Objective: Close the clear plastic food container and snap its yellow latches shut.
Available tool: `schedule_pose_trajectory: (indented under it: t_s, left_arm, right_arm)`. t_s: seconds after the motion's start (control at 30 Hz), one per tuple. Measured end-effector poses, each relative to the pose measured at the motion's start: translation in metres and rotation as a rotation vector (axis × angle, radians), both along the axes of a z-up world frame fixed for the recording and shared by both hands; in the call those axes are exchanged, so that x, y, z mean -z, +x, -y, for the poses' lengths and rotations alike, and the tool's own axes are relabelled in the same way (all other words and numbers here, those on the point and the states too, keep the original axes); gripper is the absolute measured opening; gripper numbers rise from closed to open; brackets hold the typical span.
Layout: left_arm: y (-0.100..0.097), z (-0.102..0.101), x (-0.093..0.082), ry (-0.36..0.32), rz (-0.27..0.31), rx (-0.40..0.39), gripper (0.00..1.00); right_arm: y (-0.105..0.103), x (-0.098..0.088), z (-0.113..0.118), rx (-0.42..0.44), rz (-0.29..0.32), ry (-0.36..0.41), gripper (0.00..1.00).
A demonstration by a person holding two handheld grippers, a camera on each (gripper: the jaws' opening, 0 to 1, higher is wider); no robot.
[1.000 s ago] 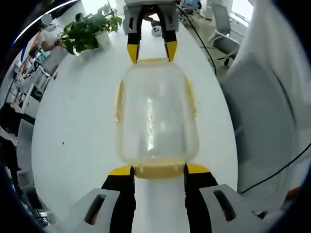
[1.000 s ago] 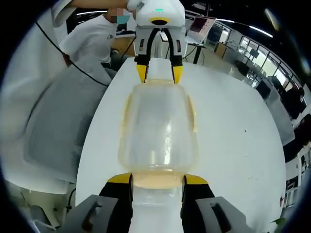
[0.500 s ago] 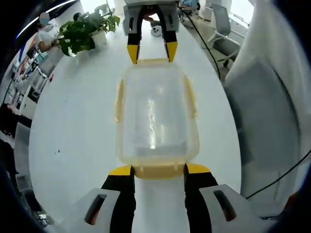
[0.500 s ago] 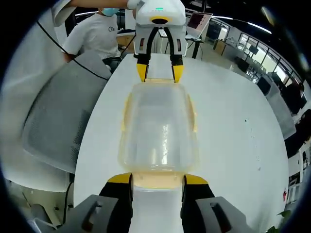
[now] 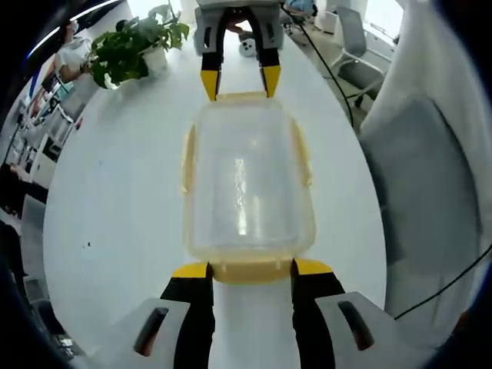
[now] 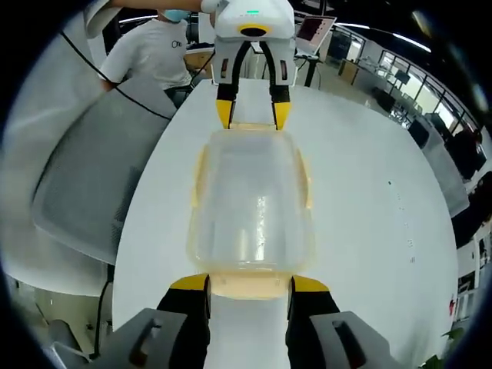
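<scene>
A clear plastic food container (image 5: 246,184) with its lid on and yellow latches lies lengthwise between my two grippers over the white table (image 5: 115,192). My left gripper (image 5: 250,269) is shut on the near yellow end latch (image 5: 250,272), one jaw at each side of it. At the far end my right gripper (image 5: 240,81) holds the opposite latch. In the right gripper view the same container (image 6: 250,200) runs from my right gripper (image 6: 250,283), shut on its yellow end latch (image 6: 250,286), to the left gripper (image 6: 251,111). Yellow side latches (image 5: 187,161) lie along both long edges.
A potted green plant (image 5: 131,50) stands at the table's far left in the left gripper view. A grey mesh office chair (image 5: 419,177) sits beside the table edge, also chair (image 6: 84,184). A person in a white shirt (image 6: 154,46) is behind the table. Office desks lie beyond.
Both views have drifted slightly against the table and room. The container keeps the same place between the two grippers, and neither grip has changed.
</scene>
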State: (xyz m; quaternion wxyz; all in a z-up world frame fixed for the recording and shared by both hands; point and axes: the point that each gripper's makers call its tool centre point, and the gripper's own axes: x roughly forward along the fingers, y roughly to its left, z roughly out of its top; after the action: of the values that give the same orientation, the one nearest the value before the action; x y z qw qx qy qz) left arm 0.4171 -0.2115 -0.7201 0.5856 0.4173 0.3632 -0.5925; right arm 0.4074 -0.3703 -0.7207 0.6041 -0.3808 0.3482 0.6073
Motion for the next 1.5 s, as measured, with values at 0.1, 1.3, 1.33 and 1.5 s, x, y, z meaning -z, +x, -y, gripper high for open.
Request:
schedule_pose_trajectory:
  t_s: [0.1, 1.3, 1.33, 1.5]
  left_arm:
    - [0.0, 0.003, 0.003, 0.003, -0.006, 0.001, 0.36]
    - [0.003, 0.012, 0.025, 0.009, -0.039, 0.013, 0.37]
    - [0.002, 0.011, 0.025, 0.008, -0.041, 0.012, 0.37]
    - [0.003, 0.011, 0.026, 0.017, -0.043, 0.02, 0.37]
  right_arm:
    - [-0.001, 0.004, 0.004, 0.0, -0.002, -0.006, 0.36]
    - [0.001, 0.028, 0.013, 0.001, -0.039, -0.029, 0.37]
    - [0.001, 0.028, 0.012, 0.004, -0.042, -0.028, 0.37]
    - [0.001, 0.028, 0.012, 0.006, -0.047, -0.027, 0.37]
